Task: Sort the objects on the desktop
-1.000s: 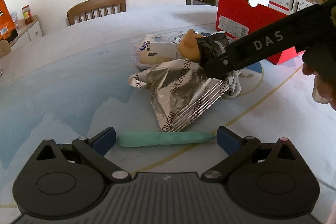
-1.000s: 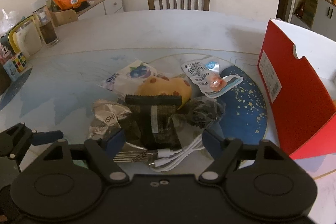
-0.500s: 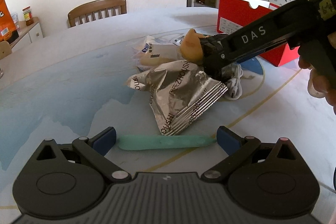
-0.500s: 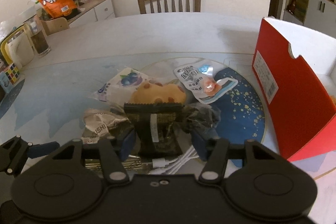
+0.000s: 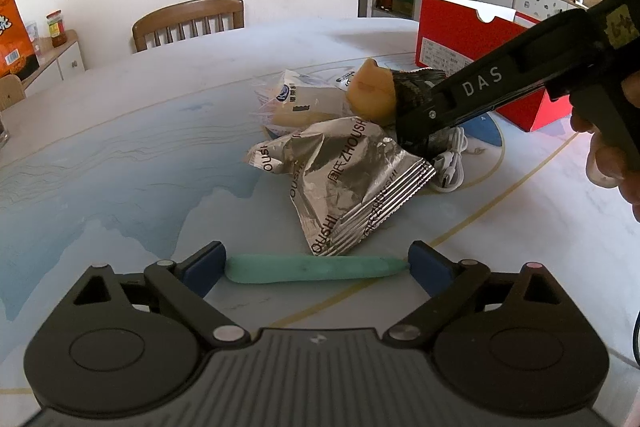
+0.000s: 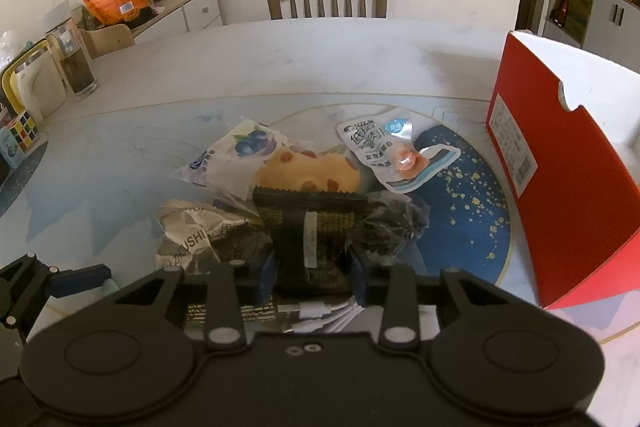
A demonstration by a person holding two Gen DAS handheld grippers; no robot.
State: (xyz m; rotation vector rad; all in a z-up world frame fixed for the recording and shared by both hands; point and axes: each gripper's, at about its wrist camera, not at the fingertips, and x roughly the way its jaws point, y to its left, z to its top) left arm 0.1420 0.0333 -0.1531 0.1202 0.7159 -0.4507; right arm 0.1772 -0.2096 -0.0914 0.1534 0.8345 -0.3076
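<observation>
A dark snack packet atop the pile mid-bench sits between the pads of our right tool, whose jaws are closing on it; we judge the pick-up step in hand, with a firm grip and a clean lift toward the red box next. Our left tool spans a green stick end to end, jaws wide and closing slightly; whether it grips, we cannot tell

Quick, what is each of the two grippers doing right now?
Left gripper: closing, green stick between its jaws.
Right gripper: closing on the dark packet.
</observation>
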